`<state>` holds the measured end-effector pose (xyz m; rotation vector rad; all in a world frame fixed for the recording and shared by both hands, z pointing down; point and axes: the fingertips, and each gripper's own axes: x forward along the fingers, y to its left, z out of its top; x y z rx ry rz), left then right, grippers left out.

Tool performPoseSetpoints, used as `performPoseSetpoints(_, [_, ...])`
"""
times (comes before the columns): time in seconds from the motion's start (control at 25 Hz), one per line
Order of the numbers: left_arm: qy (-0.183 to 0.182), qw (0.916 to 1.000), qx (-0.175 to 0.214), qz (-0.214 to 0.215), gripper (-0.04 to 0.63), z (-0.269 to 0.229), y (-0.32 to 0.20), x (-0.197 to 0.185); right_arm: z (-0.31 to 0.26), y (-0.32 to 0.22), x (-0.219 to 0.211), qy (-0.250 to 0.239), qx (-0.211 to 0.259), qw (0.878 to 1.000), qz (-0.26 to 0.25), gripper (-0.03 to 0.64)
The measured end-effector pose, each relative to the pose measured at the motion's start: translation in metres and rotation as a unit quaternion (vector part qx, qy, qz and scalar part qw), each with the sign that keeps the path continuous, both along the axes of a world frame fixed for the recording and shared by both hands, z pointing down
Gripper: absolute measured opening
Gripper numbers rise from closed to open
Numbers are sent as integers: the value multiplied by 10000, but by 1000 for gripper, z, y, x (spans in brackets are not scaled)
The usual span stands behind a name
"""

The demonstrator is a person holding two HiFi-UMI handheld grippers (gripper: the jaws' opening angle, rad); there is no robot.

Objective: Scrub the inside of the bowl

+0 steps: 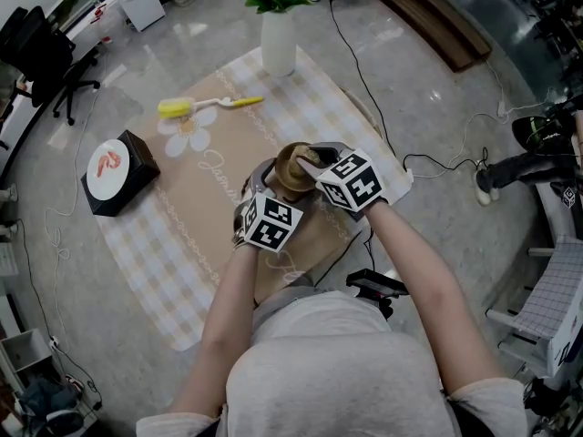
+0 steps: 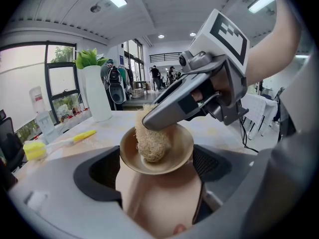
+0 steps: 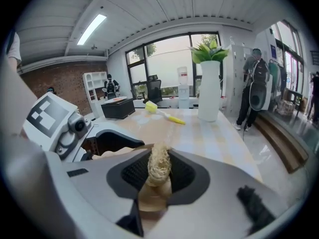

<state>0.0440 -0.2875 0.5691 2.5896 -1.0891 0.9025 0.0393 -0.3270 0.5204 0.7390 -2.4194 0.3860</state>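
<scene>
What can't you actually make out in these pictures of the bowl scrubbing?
- Head view: most of the bowl's inside, covered by the right gripper and the left gripper.
- Left gripper view: the bowl floor under the loofah.
- Right gripper view: most of the bowl's inside, blocked by that gripper's own fingers.
- Head view: the print on the black box, too small.

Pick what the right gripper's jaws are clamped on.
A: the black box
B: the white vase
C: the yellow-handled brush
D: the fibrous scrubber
D: in the right gripper view, the right gripper has its jaws closed on the fibrous scrubber, which sits inside the bowl held by the left gripper.
</scene>
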Motion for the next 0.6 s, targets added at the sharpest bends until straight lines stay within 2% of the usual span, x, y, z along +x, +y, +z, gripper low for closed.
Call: performPoseSetpoints(0.6, [104, 9998, -145, -93, 463, 2, 2, -3, -1, -3, 16, 235, 170, 9992, 293, 97])
